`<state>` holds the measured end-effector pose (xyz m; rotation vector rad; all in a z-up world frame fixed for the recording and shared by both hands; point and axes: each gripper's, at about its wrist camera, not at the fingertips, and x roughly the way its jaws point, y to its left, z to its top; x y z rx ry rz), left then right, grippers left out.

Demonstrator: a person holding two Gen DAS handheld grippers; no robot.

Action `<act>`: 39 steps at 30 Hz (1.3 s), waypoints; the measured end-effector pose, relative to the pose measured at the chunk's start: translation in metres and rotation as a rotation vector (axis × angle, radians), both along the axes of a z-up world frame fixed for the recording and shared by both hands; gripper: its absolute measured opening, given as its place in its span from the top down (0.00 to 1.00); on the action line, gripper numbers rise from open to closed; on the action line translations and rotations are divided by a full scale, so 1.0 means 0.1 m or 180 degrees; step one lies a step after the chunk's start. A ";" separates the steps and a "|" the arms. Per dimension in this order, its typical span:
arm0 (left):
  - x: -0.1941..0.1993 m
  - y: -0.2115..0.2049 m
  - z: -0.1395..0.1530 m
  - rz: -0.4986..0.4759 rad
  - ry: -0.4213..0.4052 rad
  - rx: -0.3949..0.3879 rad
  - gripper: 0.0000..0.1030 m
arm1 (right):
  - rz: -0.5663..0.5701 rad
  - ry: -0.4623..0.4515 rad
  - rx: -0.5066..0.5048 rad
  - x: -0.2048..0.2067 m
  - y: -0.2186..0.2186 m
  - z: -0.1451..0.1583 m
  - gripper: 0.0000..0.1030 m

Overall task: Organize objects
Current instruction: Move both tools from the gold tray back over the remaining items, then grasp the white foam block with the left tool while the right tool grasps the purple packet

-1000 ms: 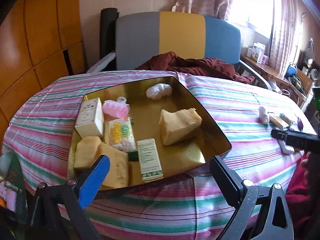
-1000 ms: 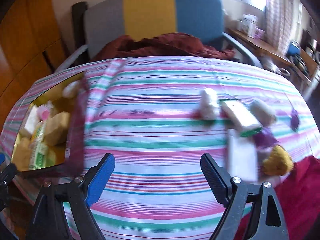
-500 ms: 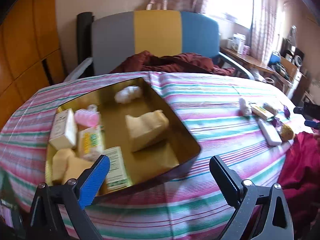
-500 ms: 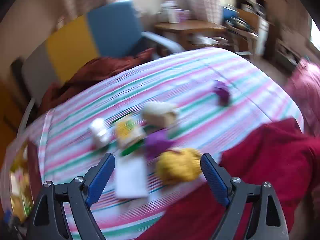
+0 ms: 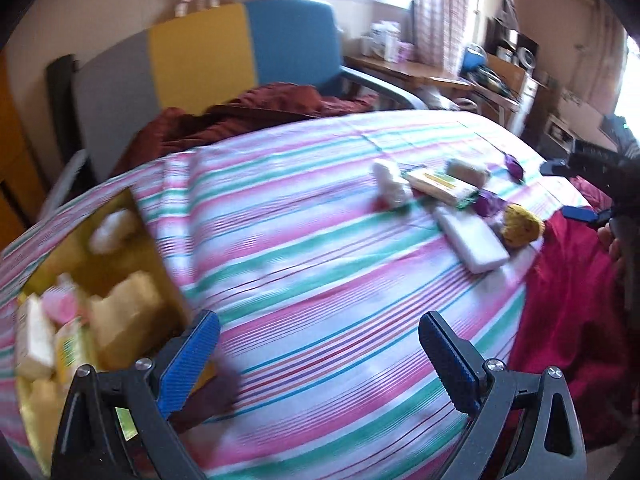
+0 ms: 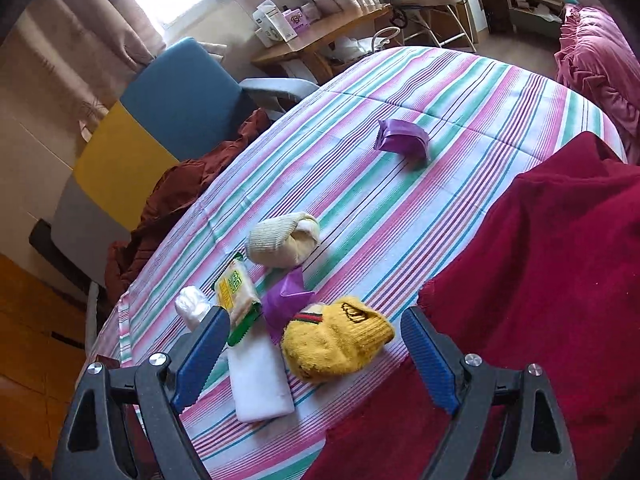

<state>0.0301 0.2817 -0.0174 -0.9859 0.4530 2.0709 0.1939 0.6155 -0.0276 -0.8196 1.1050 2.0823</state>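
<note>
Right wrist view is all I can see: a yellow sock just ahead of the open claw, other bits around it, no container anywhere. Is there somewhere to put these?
Observer: Yes. The left wrist view shows a gold tray on the striped cloth, well off to the left.
Operator: What's in it?
Observer: Several things, blurred: a tan sponge block, a pink item and a white fluffy ball among them.
Operator: Is the left claw carrying anything?
Observer: No. The left claw is open and empty, over the cloth just beside the tray.
</note>
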 end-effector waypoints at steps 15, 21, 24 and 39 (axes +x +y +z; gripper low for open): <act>0.19 1.44 -0.24 -0.0585 -0.0383 -0.0157 0.03 | 0.0090 0.0199 -0.0163 0.00 0.04 -0.06 0.14; 0.23 1.93 -0.43 -0.0602 -0.0379 -0.0308 0.03 | 0.0180 0.0195 -0.0189 -0.05 0.03 -0.07 0.14; 0.23 2.12 -0.55 -0.0563 -0.0332 -0.0348 0.03 | 0.0227 0.0183 -0.0205 -0.08 0.03 -0.08 0.14; 0.16 1.69 -0.69 -0.0688 -0.0540 -0.0141 0.37 | 0.0107 0.0213 -0.0279 -0.07 0.08 -0.12 0.14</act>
